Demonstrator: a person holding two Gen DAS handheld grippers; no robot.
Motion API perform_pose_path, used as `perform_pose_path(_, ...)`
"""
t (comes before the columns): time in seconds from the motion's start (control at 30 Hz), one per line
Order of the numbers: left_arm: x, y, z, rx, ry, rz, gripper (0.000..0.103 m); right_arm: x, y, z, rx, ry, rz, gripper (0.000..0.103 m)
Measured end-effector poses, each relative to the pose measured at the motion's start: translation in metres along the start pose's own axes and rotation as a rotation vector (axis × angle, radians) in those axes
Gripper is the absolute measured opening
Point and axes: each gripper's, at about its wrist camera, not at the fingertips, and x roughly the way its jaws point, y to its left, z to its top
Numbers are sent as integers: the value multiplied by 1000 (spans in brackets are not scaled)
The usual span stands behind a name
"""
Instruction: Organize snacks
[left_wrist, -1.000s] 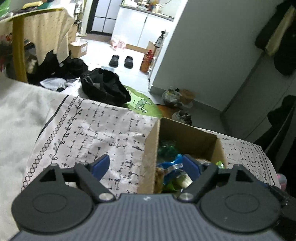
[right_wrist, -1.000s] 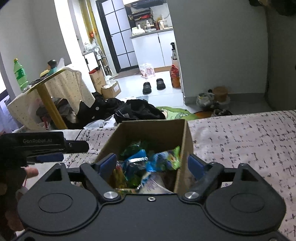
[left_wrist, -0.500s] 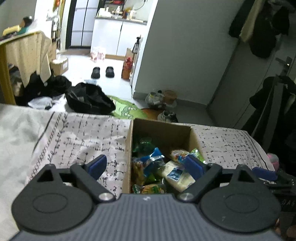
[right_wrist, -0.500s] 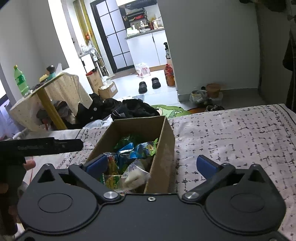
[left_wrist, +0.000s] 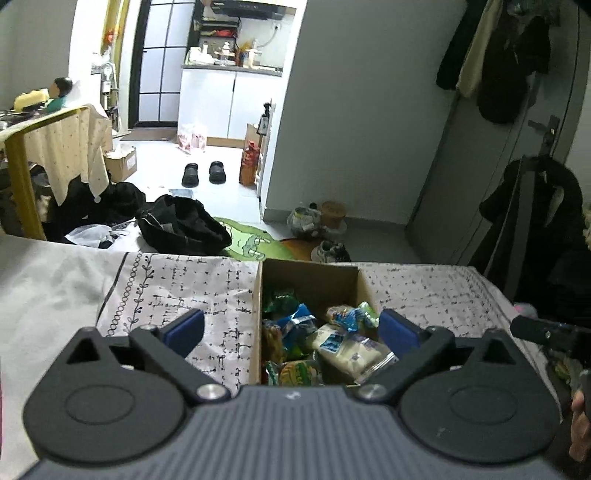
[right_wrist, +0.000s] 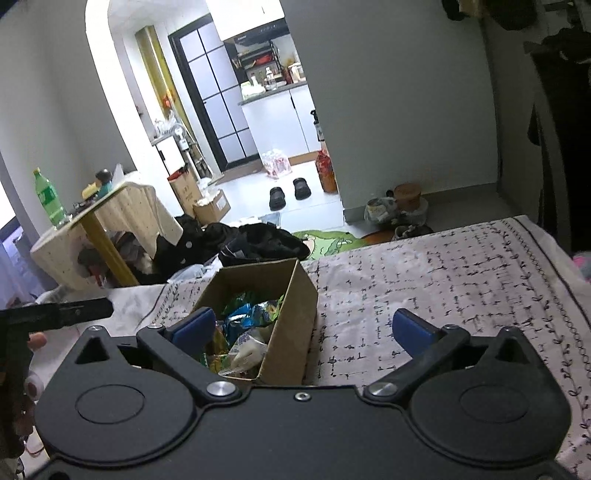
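Note:
An open cardboard box (left_wrist: 308, 275) stands on a bed with a patterned cover (left_wrist: 207, 284). It holds several snack packets, among them a pale packet with a blue label (left_wrist: 343, 345) and a blue one (left_wrist: 297, 323). My left gripper (left_wrist: 291, 328) is open and empty, just before the box's near edge. In the right wrist view the box (right_wrist: 291, 321) sits left of centre. My right gripper (right_wrist: 303, 328) is open and empty, its left finger over the box, its right finger over the bare cover (right_wrist: 424, 273).
The bed ends just beyond the box. On the floor behind lie a black bag (left_wrist: 184, 225), a green mat (left_wrist: 255, 240), shoes (left_wrist: 203, 173) and a draped table (right_wrist: 107, 221) with a green bottle (right_wrist: 48, 199). A door with hung coats (left_wrist: 517, 147) stands to the right.
Both grippers have pulled back and risen. The left swung right so the box now sits between its fingers. The right moved right, so the box shifted left in its view.

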Motion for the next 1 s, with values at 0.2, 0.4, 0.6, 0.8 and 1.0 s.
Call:
perform_pose_path(0.2,-31,1,6,-30,-87,35,103,-24,-6,1,-2,-21,8,103)
perform_pose_path(0.4,-50,0,18,-44,-95,56,103,-45,-11,0,-3,-35,21,103)
perform_pose_path(0.6,-75,-8,16,-35,-118,49,103,-63,-17,0,4,-55,23,103)
perform_pose_path(0.8,-91,-17,11,-15,-93,38,103,-72,-14,-2,1,-58,30,103)
perform_pose_path(1.0,-106,-28,-4,29,-80,27,103,-84,-8,-7,-13,-53,46,103)
